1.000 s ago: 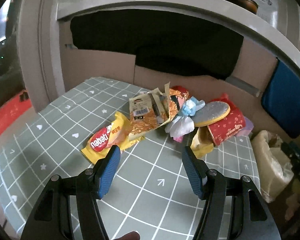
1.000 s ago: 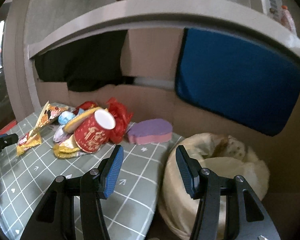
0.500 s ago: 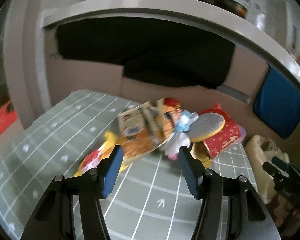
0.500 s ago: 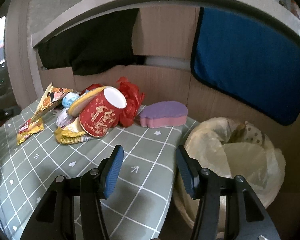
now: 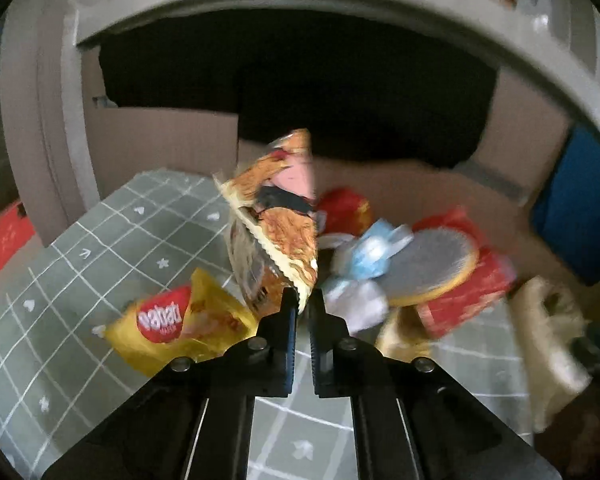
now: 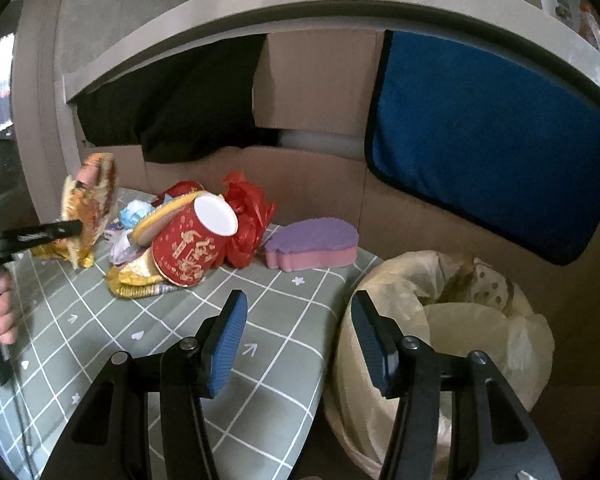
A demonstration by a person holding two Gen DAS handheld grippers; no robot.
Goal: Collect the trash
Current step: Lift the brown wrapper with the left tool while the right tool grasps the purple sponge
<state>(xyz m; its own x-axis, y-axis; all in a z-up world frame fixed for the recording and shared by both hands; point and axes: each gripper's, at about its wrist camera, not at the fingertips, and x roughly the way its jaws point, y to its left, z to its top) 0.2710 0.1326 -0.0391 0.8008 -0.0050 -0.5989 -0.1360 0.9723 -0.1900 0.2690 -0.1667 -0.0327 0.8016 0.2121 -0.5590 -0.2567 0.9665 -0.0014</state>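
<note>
An orange snack wrapper (image 5: 278, 216) is pinched by its serrated lower edge in the left gripper (image 5: 304, 304), whose jaws are closed on it; the thin film is taken at the edge, presumably because a flat pack offers no other purchase. The wrapper stands upright above the gripper and appears lifted clear of the pile, though blur leaves contact with the neighbouring pieces uncertain. The rest of the trash is left heaped on the checked tabletop (image 6: 284, 320): a yellow wafer pack (image 5: 176, 320), a red paper cup (image 6: 192, 244) lying on its side, crumpled white and blue paper (image 5: 364, 264) and a red plastic bag (image 6: 248, 220). A purple sponge (image 6: 316, 242) lies apart from the heap. A lined bin (image 6: 456, 320) is set just beside the tabletop's edge, so that pieces can be dropped in after a short carry. The right gripper (image 6: 300, 340) is held open and empty over that edge, near the bin.
</note>
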